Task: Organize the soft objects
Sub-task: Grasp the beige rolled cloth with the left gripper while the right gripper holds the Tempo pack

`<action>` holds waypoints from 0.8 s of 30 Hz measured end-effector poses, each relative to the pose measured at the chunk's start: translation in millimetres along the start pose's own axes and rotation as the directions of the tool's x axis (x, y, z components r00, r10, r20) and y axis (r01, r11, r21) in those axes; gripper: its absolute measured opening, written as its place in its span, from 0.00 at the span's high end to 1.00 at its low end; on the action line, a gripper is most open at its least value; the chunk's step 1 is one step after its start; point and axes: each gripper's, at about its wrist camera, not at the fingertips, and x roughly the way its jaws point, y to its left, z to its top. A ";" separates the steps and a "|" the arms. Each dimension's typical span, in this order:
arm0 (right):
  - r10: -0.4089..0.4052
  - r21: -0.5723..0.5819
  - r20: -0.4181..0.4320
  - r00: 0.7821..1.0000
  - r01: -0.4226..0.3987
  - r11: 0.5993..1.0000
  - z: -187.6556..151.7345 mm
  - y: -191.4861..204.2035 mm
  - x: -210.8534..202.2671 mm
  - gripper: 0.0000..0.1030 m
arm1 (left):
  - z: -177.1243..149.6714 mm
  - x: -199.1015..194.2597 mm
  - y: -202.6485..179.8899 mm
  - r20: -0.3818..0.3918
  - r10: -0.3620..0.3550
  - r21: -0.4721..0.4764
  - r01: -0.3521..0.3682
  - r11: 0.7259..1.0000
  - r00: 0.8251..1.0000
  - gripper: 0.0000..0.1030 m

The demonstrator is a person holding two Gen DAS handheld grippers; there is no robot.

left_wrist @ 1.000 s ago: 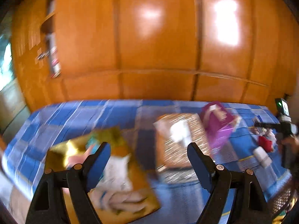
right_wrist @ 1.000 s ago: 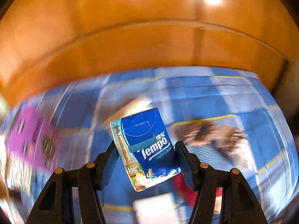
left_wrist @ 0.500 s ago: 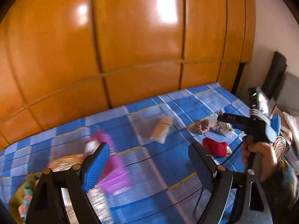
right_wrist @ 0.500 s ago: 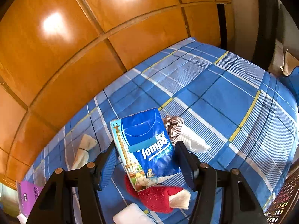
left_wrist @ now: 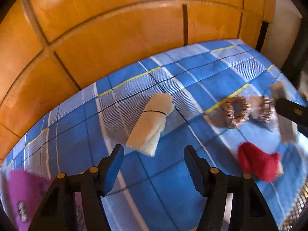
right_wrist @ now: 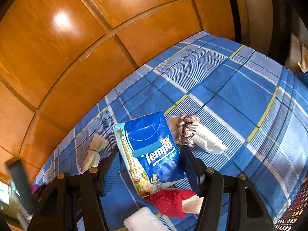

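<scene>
While an orange wooden panelled wall point(left_wrist: 119, 30) fills the background of both views, a bed covered by a blue plaid sheet point(left_wrist: 202, 80) spreads below it and carries every loose item.

On the left wrist view, a purple bag point(left_wrist: 25, 190) lies blurred at the lower left corner. The left gripper point(left_wrist: 152, 165) hangs above bare sheet with its jaws closing, and nothing sits between them. Just beyond its fingertips lies a cream fabric roll point(left_wrist: 152, 123), bound by a thin black band. To the right, a red fuzzy item point(left_wrist: 258, 163) rests on the sheet, and farther back two brown scrunchies point(left_wrist: 235, 112) lie side by side, both blurred.

On the right wrist view, the right gripper point(right_wrist: 150, 165) is clamped on a blue Tempo tissue pack point(right_wrist: 152, 152), which stands tilted between the pads, above the bed. Behind the pack lie a shiny brown scrunchie point(right_wrist: 185, 129) and a white pleated item point(right_wrist: 207, 140), touching each other. Under the pack sits the red fuzzy item point(right_wrist: 169, 202), with a white soft block point(right_wrist: 142, 219) just beside it at the bottom edge.
</scene>
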 end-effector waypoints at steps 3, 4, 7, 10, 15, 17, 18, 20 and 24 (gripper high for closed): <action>0.013 -0.014 -0.008 1.000 -0.013 1.000 -1.2 3.3 1.0 0.40 | 12.8 19.9 -4.0 -0.004 0.033 0.014 -0.033 0.999 0.999 0.35; 0.016 -0.016 -0.009 1.000 -0.016 1.000 -1.4 3.9 0.8 0.40 | 17.6 26.8 -4.9 -0.010 0.046 0.023 -0.046 0.999 0.999 0.35; 0.030 -0.016 -0.012 0.999 -0.030 0.999 -1.9 4.4 0.6 0.40 | 28.7 43.2 -3.9 -0.021 0.070 0.024 -0.070 0.997 0.997 0.35; 0.036 -0.026 -0.018 0.999 -0.037 0.999 -2.3 6.9 2.0 0.40 | 31.5 65.1 -1.2 -0.081 0.061 0.011 -0.060 0.998 0.995 0.38; 0.033 -0.076 -0.010 0.999 -0.034 0.997 -5.0 16.2 1.7 0.40 | 23.8 67.3 0.1 -0.091 0.007 -0.026 -0.009 1.000 0.996 0.64; 0.024 -0.091 -0.010 1.000 -0.025 0.996 -6.8 18.6 2.0 0.40 | 18.0 64.0 -1.2 -0.093 -0.003 -0.019 0.001 1.000 0.996 0.67; 0.022 -0.090 -0.013 1.000 -0.023 0.996 -7.2 18.1 2.4 0.40 | 14.6 62.4 0.4 -0.102 -0.021 -0.035 0.018 0.999 0.995 0.67; 0.015 -0.081 -0.021 1.000 -0.017 0.997 -7.3 15.7 4.1 0.40 | 11.1 60.9 3.7 -0.129 -0.051 -0.072 0.042 0.997 0.990 0.67; 0.007 -0.082 -0.035 0.999 -0.010 0.997 -8.6 13.4 7.0 0.40 | 18.6 50.8 23.0 -0.159 -0.116 -0.197 0.083 0.977 0.981 0.68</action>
